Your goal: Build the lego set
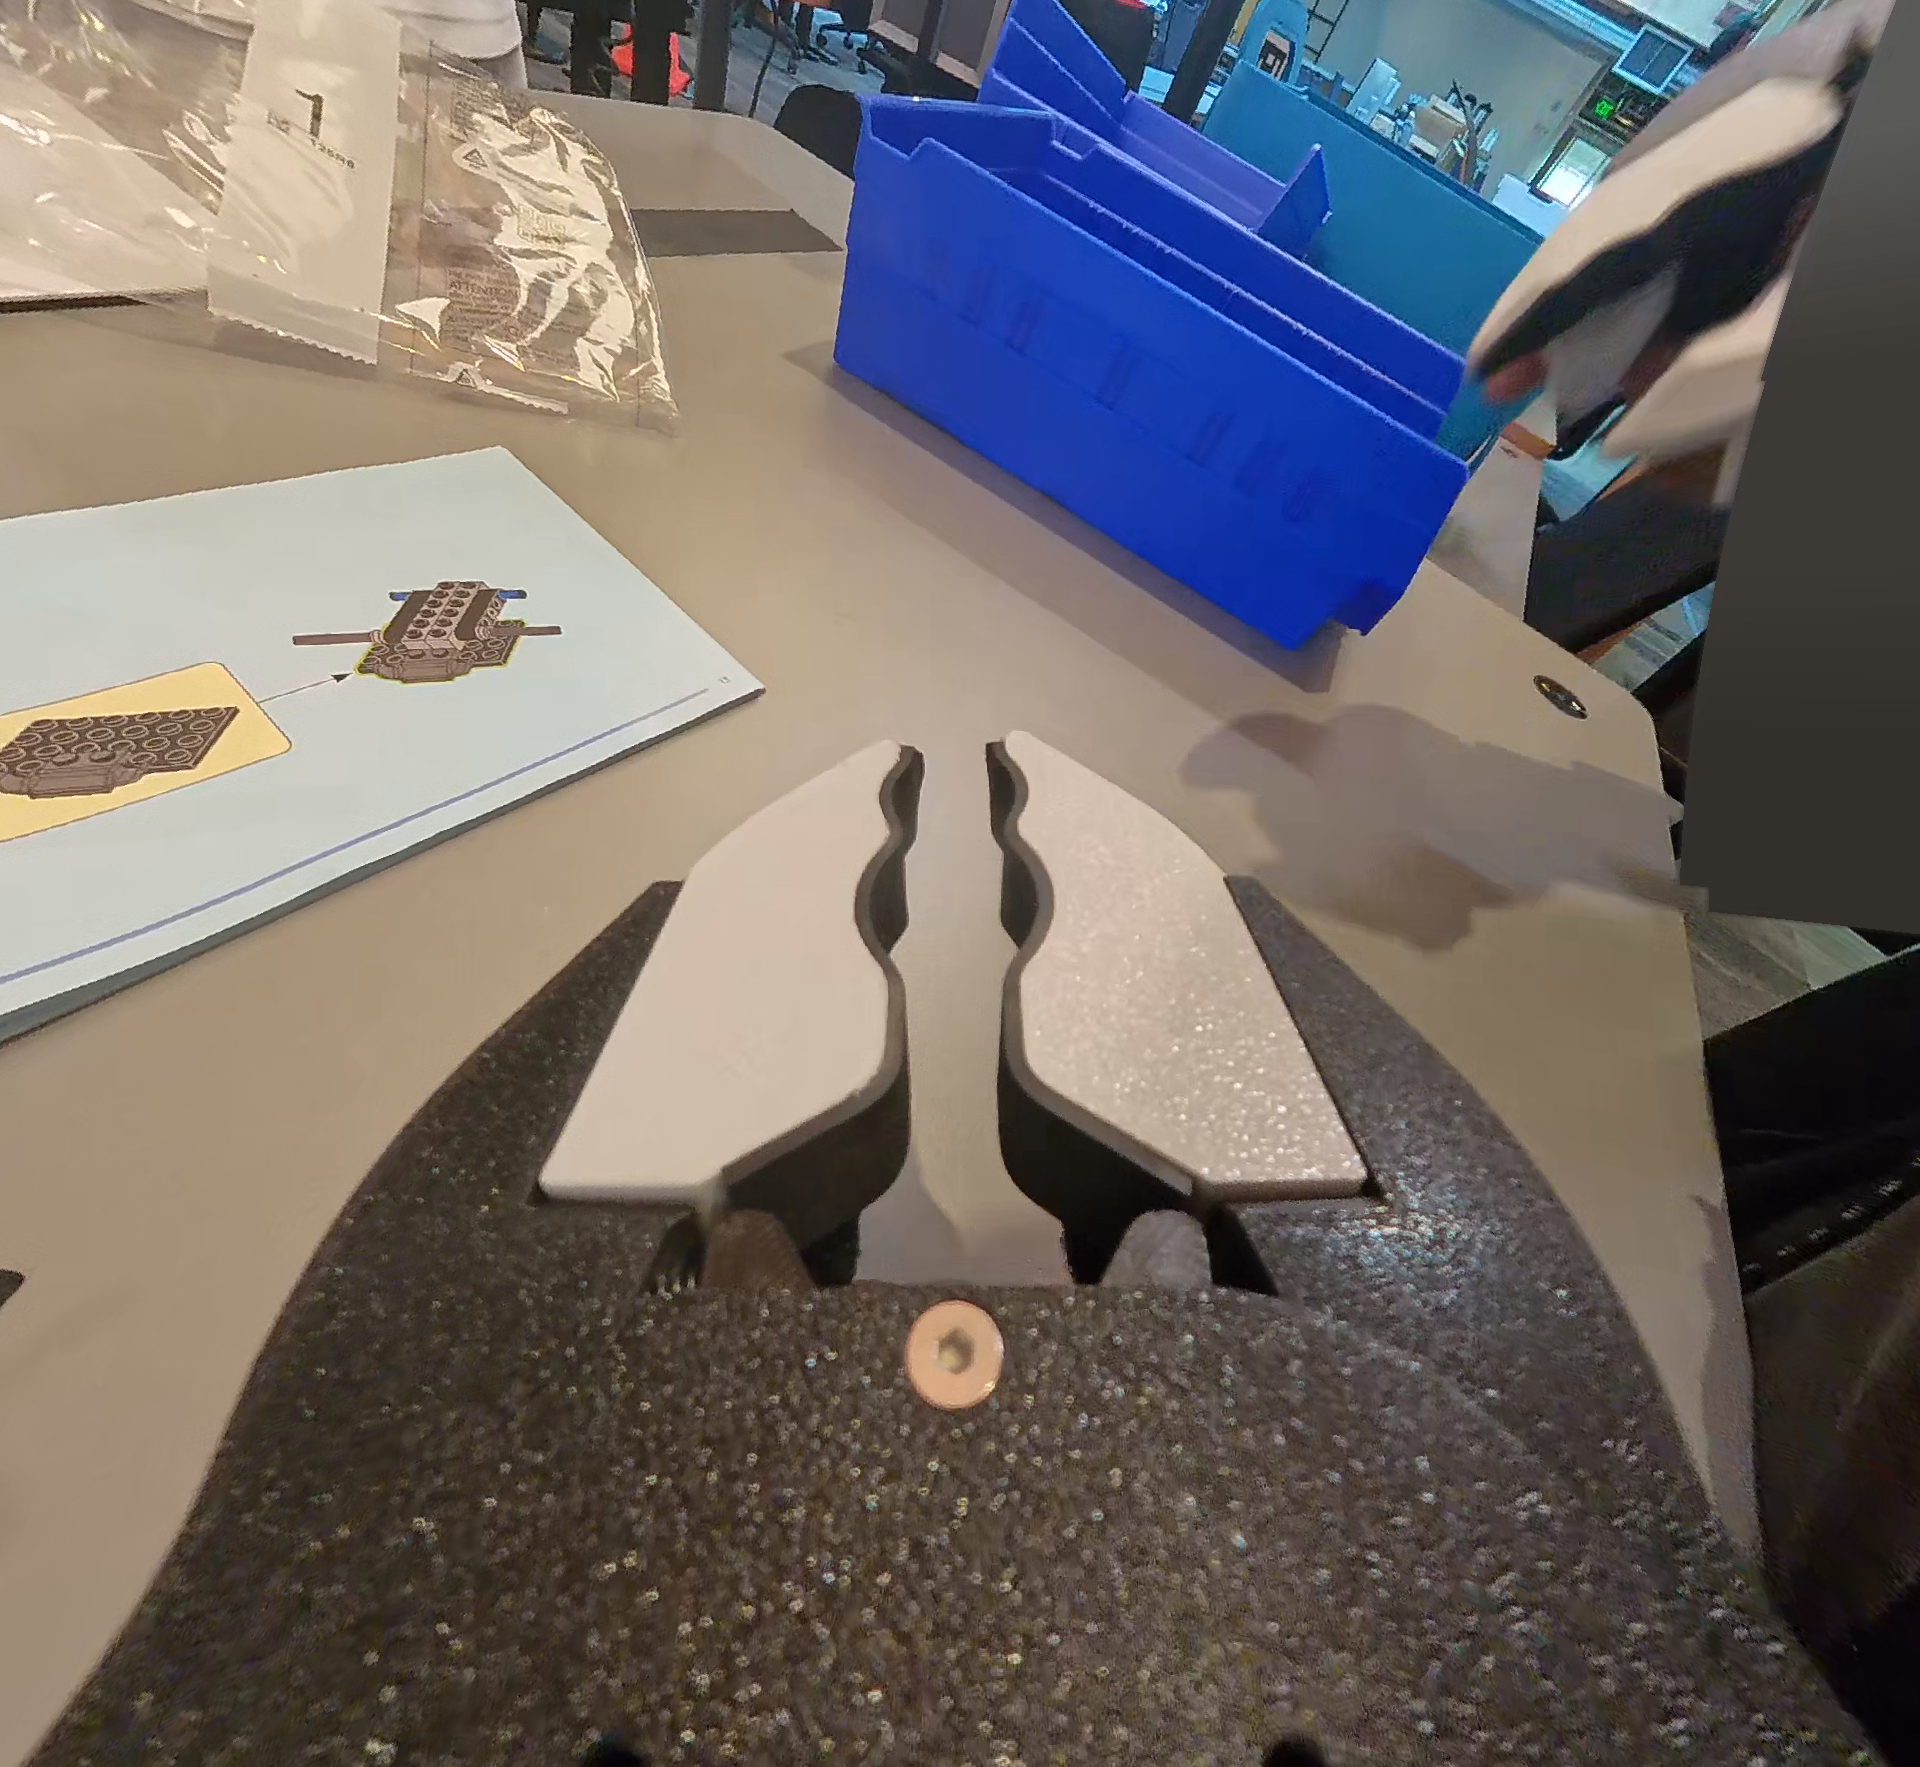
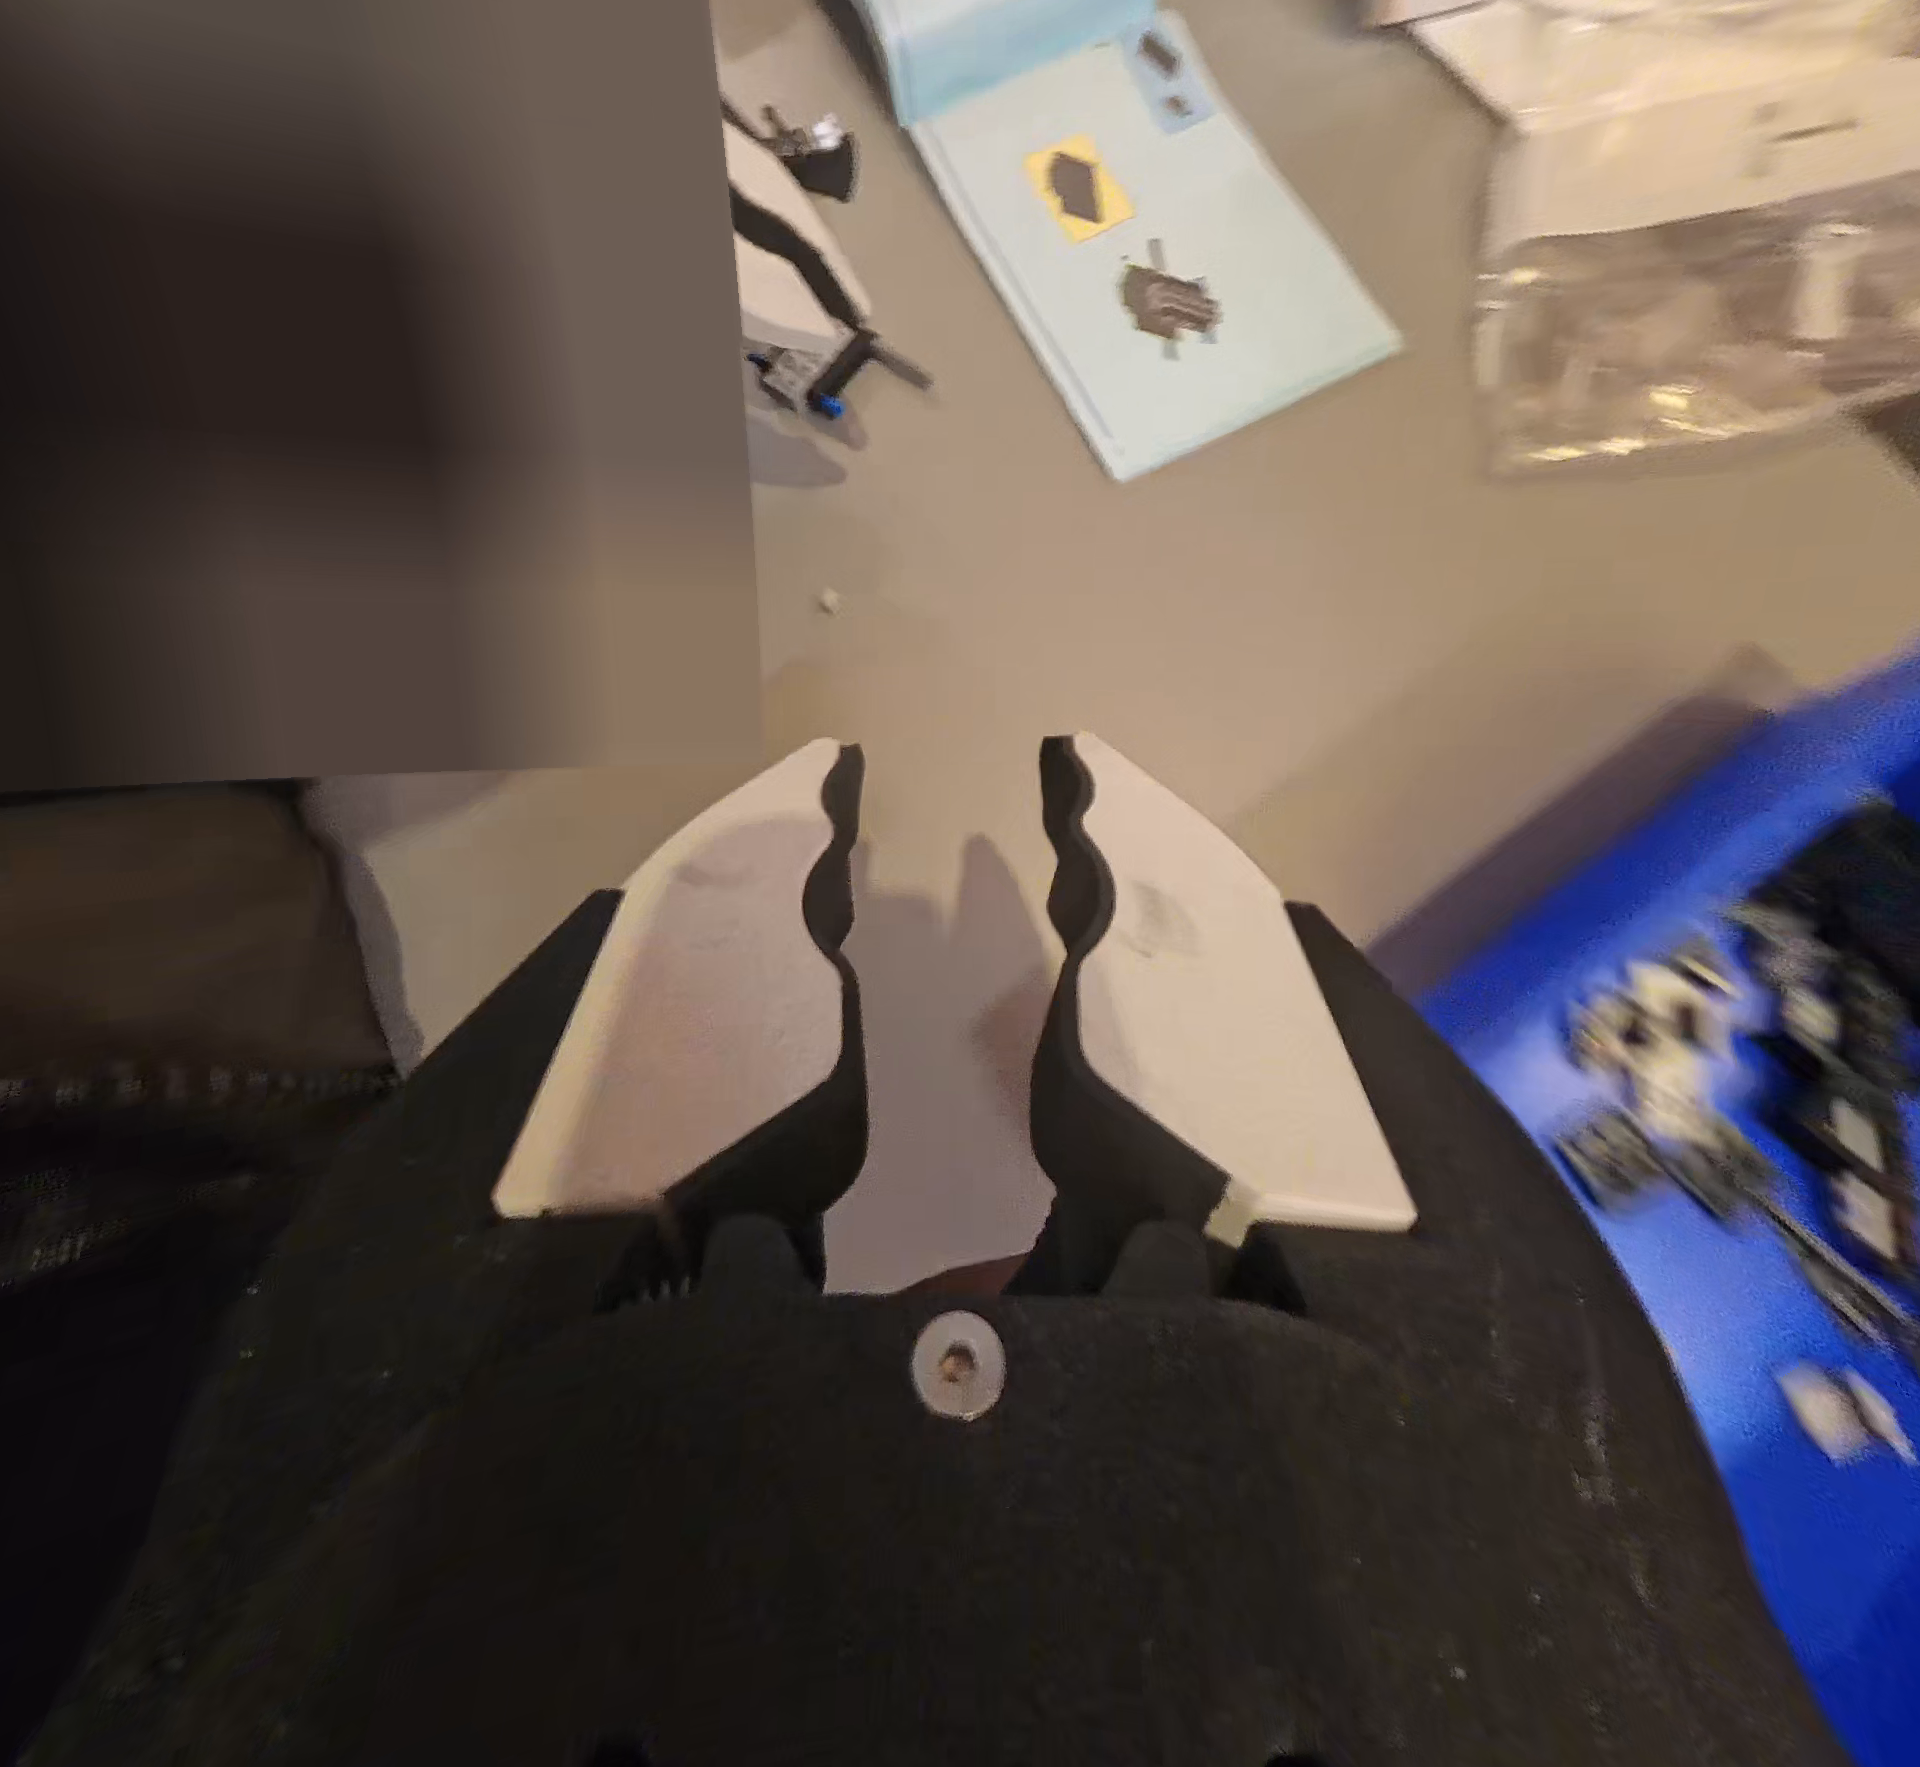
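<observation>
Tabletop (image 1: pixel 935 512) rounded corner and right edge lying just past the left hand-held gripper (image 1: pixel 954 756), a screw head (image 1: pixel 1558 694) sitting near that corner. Bare grey surface opening ahead of its tips, bounded by the instruction booklet (image 1: pixel 343 637) on the left and the blue parts bin (image 1: pixel 1132 387) ahead-right. Clear plastic bags (image 1: pixel 499 242) piling at the far left.

Left hand-held gripper standing slightly parted, a narrow slot between the pads, nothing in it, hovering over bare tabletop.

Right hand-held gripper (image 2: pixel 951 756) standing wider apart, nothing between the pads, bare tabletop below. Blue bin with small dark and pale pieces (image 2: pixel 1714 1094) lying close on its right, blurred. Small brick assembly (image 2: pixel 800 367) resting far ahead-left, beside the other gripper's fingers.
</observation>
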Available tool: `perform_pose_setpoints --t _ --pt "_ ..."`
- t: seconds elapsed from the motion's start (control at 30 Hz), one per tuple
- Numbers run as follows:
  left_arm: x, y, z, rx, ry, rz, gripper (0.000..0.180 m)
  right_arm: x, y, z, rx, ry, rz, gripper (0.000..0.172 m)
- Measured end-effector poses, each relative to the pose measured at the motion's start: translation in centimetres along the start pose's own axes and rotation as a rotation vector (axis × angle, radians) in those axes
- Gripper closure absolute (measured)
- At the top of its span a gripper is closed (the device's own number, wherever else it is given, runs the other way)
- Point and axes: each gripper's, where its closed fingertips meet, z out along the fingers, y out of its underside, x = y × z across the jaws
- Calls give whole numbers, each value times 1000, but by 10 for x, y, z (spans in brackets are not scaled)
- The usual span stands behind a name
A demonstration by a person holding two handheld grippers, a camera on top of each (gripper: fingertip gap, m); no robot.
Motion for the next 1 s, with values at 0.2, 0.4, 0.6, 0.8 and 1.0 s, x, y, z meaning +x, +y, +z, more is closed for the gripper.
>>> perform_pose_setpoints --t 0.2,0.4,0.6,0.8,1.0 --pt "-1 -1 2 2 -2 -13 168 111 90 -97 -286 343 62 137" --pt "-3 -4 9 16 -28 -30 168 108 152 -95 -425 237 116 140" --pt "-5 -6 14 27 -48 -35 168 130 164 -87 -493 243 49 140" --pt "-2 -6 16 22 -43 -23 168 179 181 -64 -705 256 -2 142" --pt "-4 -7 13 42 -32 -48 168 201 201 -50 -828 268 26 148"
